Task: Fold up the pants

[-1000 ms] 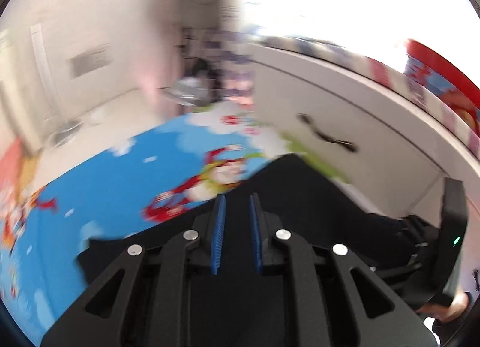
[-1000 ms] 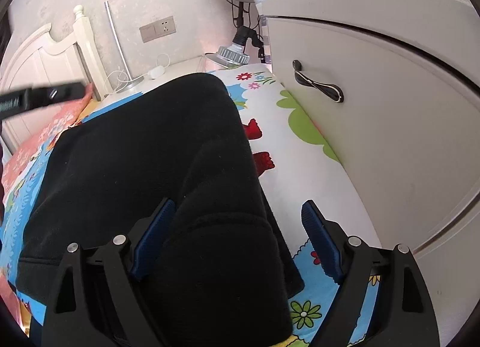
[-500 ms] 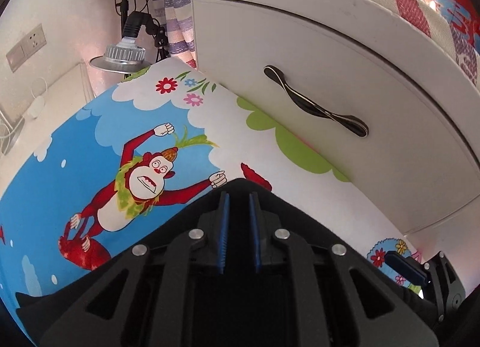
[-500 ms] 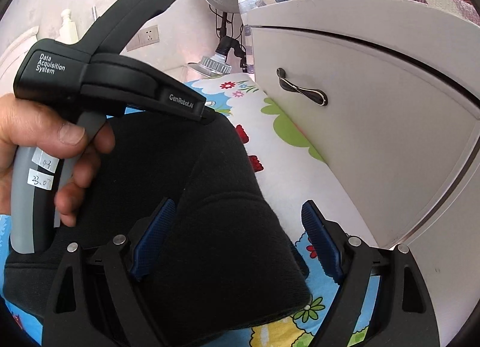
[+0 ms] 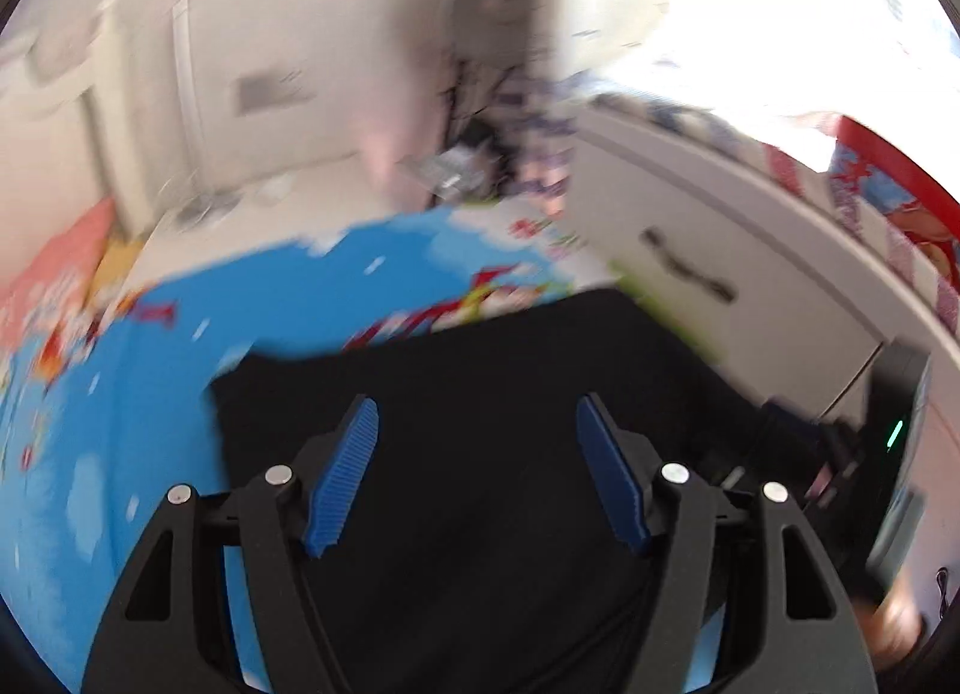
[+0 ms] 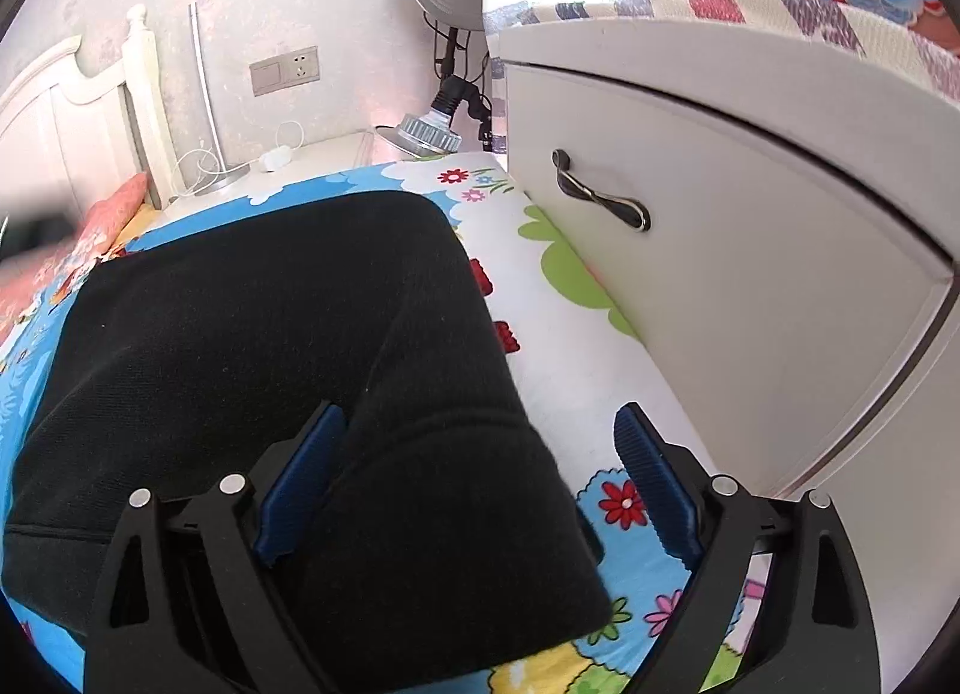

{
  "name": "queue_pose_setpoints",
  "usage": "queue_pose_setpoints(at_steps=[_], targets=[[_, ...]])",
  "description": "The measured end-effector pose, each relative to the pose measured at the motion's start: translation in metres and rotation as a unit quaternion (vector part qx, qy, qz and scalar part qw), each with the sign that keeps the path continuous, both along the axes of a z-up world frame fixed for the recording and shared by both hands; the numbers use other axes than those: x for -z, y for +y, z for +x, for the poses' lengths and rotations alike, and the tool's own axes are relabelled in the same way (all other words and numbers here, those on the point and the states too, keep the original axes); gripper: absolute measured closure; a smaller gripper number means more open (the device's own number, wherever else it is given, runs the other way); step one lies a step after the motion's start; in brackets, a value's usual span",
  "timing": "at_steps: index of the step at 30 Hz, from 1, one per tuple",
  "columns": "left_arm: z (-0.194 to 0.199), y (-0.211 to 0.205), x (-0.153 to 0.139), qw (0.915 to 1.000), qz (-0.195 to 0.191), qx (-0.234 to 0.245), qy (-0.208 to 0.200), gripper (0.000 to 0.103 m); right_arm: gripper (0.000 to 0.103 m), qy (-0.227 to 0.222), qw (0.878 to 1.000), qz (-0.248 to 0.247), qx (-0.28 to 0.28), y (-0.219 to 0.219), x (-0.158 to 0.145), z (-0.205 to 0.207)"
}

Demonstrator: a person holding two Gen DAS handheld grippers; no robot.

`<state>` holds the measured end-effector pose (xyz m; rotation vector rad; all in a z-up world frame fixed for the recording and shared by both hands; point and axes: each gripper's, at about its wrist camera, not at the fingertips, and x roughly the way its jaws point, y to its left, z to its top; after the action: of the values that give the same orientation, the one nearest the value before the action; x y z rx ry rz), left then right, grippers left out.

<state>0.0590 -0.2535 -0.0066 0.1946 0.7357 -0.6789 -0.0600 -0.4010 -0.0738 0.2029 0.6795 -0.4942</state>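
No legible text, label, brand or number anywhere in either view

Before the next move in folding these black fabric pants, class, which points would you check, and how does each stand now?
1. Left gripper open, holding nothing: ok.
2. Right gripper open, holding nothing: ok.
3. Black fabric pants folded over and lying on the cartoon-print bedsheet: ok.
4. Pants apart from the white cabinet door with the curved metal handle: ok.
5. Fold edges aligned: cannot tell, near edge hidden.
6. Left view sharp enough to aim: not ok, blurred.
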Motion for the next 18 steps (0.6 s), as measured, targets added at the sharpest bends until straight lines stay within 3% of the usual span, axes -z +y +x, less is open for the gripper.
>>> queue_pose_setpoints(at_steps=[3,6,8,9,12,15,18], targets=[[-0.002,0.034,0.026,0.9991,0.017,-0.004,0.04,0.032,0.015,-0.009,1.0,0.0,0.009,0.001,-0.02,-0.007],[-0.008,0.053,0.041,0.9976,0.012,-0.017,0.066,0.012,0.015,-0.011,0.999,-0.019,0.036,0.011,-0.043,-0.009],[-0.019,0.063,0.042,0.9978,0.019,-0.04,0.05,0.009,0.015,-0.004,0.999,-0.03,0.045,0.02,-0.054,-0.002],[-0.025,0.065,0.04,0.9976,0.029,-0.055,0.031,0.002,0.015,-0.009,0.999,-0.032,0.032,0.027,-0.059,-0.001],[-0.036,0.075,0.033,0.9975,0.02,-0.065,-0.016,0.002,0.015,-0.003,0.999,-0.042,-0.029,0.051,-0.066,0.013],[-0.035,0.085,0.025,0.9931,0.02,-0.092,-0.07,0.002,0.014,0.032,0.998,-0.02,-0.041,0.051,-0.051,0.031],[-0.031,0.096,0.02,0.9953,-0.008,-0.074,-0.061,0.002,0.014,0.077,0.996,-0.036,-0.036,0.055,-0.025,0.042]])
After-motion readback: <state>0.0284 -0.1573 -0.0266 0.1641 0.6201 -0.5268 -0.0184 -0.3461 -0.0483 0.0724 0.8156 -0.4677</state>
